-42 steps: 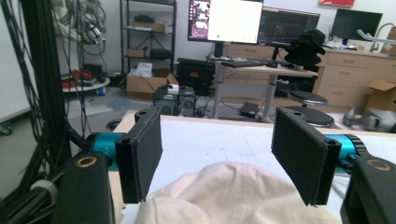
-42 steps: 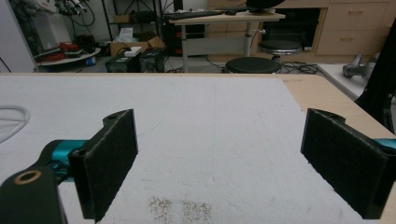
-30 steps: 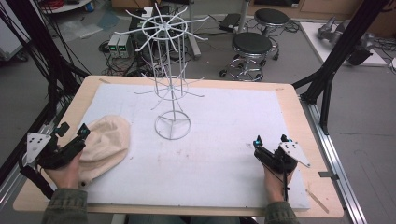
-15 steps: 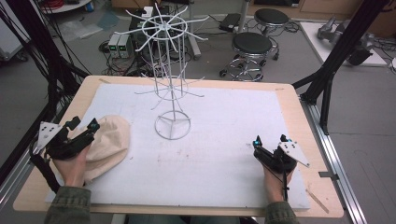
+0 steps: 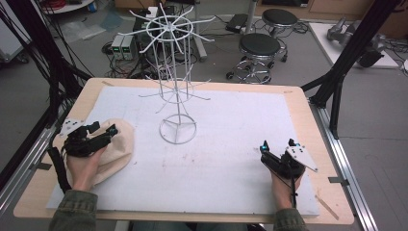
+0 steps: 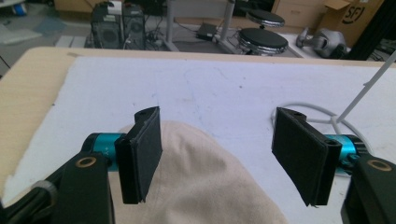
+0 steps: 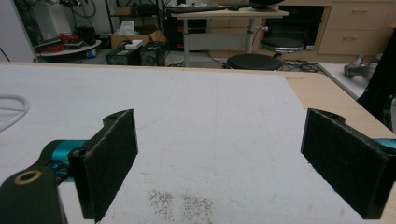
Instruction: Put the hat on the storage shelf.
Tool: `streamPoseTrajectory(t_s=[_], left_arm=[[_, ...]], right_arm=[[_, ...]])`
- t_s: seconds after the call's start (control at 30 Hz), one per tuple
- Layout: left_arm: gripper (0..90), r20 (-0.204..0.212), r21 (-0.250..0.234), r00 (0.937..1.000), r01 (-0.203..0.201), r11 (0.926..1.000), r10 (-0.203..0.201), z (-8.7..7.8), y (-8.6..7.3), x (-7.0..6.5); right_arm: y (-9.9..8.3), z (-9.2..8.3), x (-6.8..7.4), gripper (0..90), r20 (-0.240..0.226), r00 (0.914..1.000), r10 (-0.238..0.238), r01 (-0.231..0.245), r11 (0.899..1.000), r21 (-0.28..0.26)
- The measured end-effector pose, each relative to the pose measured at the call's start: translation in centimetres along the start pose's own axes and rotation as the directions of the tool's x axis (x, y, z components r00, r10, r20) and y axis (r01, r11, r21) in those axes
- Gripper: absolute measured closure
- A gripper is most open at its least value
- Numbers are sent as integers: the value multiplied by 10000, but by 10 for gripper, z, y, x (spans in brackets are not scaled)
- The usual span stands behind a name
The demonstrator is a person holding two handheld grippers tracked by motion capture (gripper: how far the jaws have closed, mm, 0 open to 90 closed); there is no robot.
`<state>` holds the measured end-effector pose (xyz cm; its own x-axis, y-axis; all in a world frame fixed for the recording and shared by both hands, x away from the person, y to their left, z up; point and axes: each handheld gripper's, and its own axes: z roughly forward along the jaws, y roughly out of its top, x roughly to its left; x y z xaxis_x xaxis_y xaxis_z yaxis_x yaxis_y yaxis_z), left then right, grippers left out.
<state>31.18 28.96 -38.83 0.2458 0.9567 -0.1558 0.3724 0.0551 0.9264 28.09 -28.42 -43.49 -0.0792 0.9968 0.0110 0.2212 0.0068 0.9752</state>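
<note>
Reaching for the cap, nothing grasped yet.

The left gripper (image 5: 100, 131) hovers with jaws wide apart over the beige cap (image 6: 201, 182) just beneath it; next it should lower and close. The right gripper (image 5: 277, 145) rests open and empty on the bench (image 5: 308, 110).

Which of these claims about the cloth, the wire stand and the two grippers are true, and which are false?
1. The left gripper is over the beige cloth with its jaws apart. True.
2. The cloth hangs from an arm of the white wire stand. False: it lies on the white mat, left of the stand's ring base.
3. The right gripper is clamped on the cloth. False: its jaws are open over bare mat.
4. The stand is upright on the mat. True.
</note>
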Motion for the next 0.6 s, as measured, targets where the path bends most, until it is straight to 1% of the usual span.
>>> streamPoseTrajectory(t_s=[0.17,0.27,0.4,0.47,0.57,0.6], left_arm=[[334,-11,319,9995,329,9989,-329,5,-1,1],[336,67,453,9990,432,9980,-435,8,0,-1],[337,158,819,9985,506,9954,-520,11,-1,-3],[338,175,1082,9975,655,9920,-678,14,-1,-4],[342,352,1629,9947,897,9826,-966,18,-2,-5],[342,352,1629,9947,897,9826,-966,18,-2,-5]], right_arm=[[0,0,0,100,16,10000,-1,1,10000,3],[0,1,0,100,-2,10000,-35,35,10000,-13],[0,1,0,100,-6,10000,-69,69,10000,10],[0,1,-1,100,-10,10000,-71,71,10000,18],[0,1,-1,100,-11,10000,-91,91,10000,34],[0,1,-1,100,-9,10000,-95,95,9999,34]])
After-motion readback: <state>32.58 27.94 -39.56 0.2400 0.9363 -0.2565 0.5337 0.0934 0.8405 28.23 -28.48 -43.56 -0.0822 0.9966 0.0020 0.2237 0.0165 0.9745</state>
